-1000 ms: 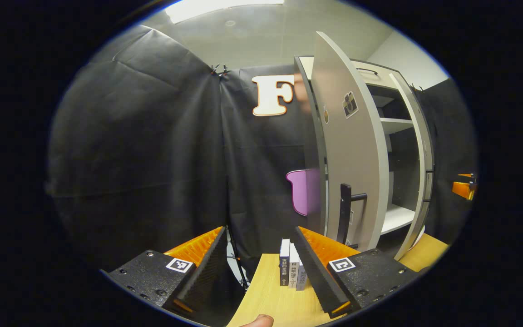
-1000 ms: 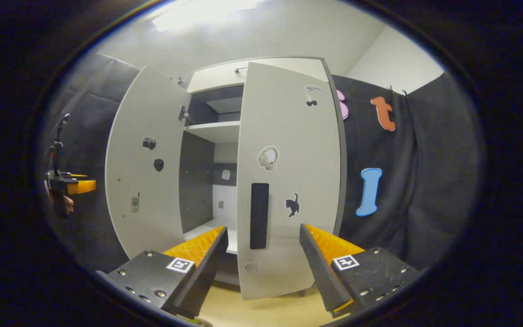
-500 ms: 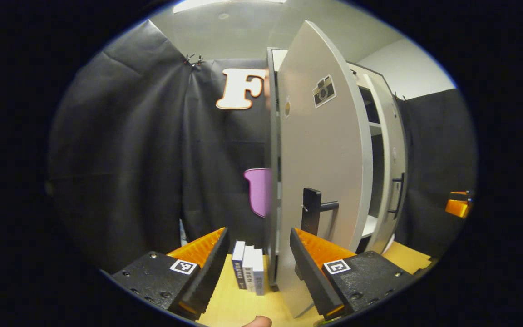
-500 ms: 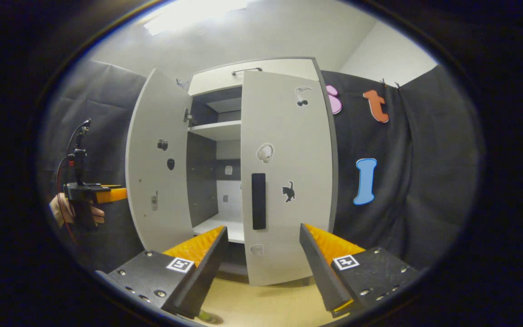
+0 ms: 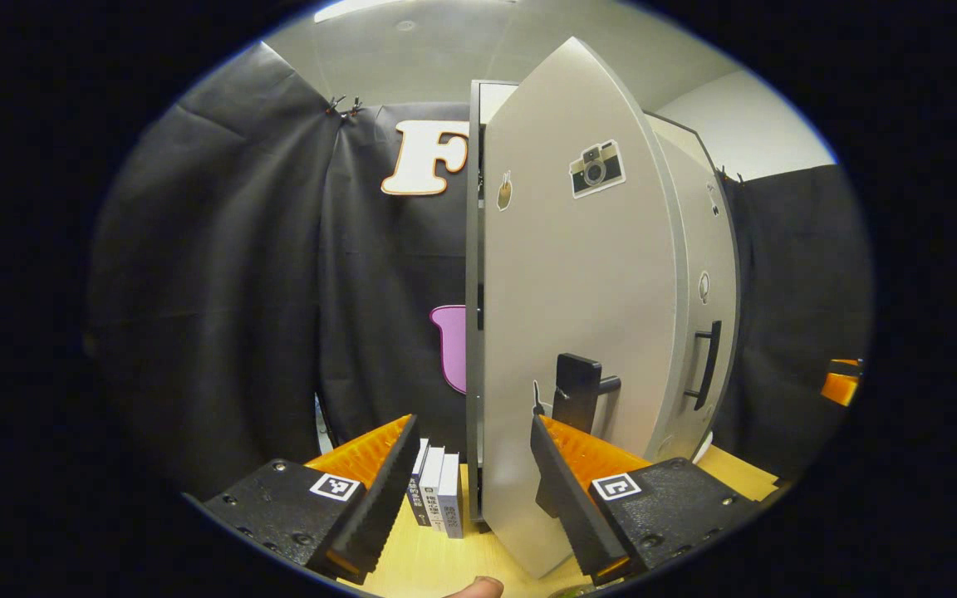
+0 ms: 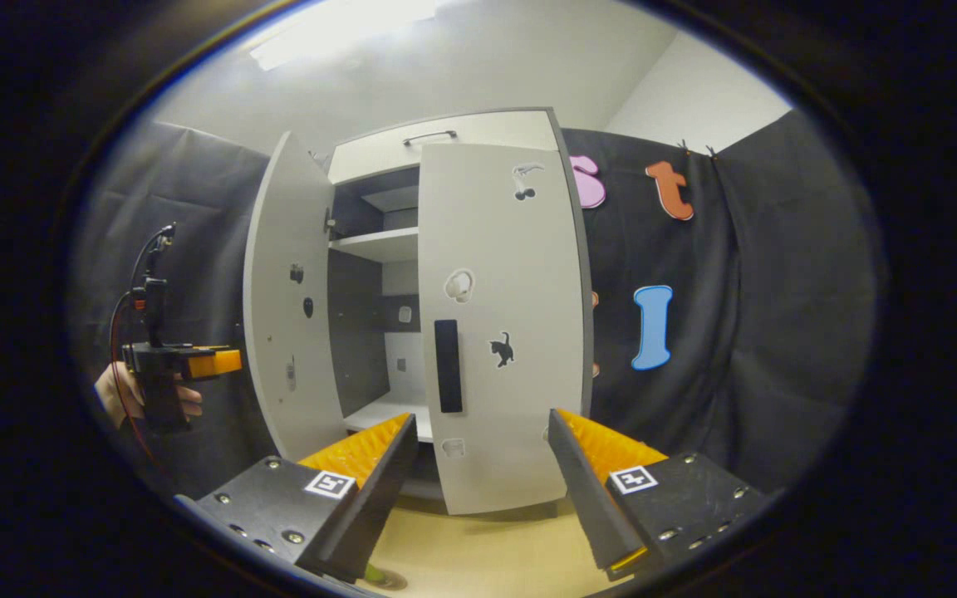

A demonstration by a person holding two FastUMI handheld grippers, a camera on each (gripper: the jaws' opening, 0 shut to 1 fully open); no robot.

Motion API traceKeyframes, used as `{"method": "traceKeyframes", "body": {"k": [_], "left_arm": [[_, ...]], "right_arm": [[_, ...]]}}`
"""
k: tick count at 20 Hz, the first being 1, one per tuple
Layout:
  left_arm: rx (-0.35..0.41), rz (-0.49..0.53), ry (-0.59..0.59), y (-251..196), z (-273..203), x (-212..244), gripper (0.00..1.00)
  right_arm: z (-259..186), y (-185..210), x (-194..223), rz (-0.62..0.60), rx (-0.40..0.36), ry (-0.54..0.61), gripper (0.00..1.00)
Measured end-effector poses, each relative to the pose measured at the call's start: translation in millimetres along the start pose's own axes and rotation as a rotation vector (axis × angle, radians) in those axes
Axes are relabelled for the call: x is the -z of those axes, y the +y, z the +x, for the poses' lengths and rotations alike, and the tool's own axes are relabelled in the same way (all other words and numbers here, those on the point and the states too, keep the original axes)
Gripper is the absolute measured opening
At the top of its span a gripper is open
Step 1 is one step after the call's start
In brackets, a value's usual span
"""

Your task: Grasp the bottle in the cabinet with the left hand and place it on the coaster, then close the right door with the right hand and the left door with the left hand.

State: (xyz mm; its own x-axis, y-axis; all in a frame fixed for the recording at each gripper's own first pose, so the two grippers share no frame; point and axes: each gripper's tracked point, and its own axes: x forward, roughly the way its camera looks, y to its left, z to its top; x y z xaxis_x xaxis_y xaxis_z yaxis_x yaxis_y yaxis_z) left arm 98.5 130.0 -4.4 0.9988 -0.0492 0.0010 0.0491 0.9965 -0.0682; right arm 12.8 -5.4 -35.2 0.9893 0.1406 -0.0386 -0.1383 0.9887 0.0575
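The white cabinet's left door [image 5: 578, 274] fills the middle of the left gripper view, its outer face with a camera sticker and a black handle [image 5: 580, 384] turned to me. My left gripper [image 5: 470, 486] is open, and the door's lower edge stands between its fingers. In the right gripper view that left door [image 6: 287, 307] stands partly open. A hand holds the left gripper [image 6: 196, 364] against or just off its outer face. The right door [image 6: 507, 332] lies about shut. My right gripper [image 6: 478, 486] is open in front of it, holding nothing.
Several small books [image 5: 437, 494] stand on the wooden tabletop [image 5: 437, 565] left of the cabinet. Bare shelves [image 6: 375, 245] show through the gap between the doors. A small greenish round thing [image 6: 377, 575] peeks in at the lower edge; I cannot tell what it is.
The left door has swung toward shut with my left gripper following at its outer face. The right door has gone from ajar to about shut, and my right gripper has drawn back a little.
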Motion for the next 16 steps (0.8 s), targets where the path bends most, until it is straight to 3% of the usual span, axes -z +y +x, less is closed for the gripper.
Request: {"method": "traceKeyframes", "body": {"k": [16], "left_arm": [[-0.018, -0.002, 0.003, -33.3, 8.2, -0.2, 0.84]], "right_arm": [[-26.7, -12.5, -1.2, 0.027, 0.049, 0.006, 0.96]]}}
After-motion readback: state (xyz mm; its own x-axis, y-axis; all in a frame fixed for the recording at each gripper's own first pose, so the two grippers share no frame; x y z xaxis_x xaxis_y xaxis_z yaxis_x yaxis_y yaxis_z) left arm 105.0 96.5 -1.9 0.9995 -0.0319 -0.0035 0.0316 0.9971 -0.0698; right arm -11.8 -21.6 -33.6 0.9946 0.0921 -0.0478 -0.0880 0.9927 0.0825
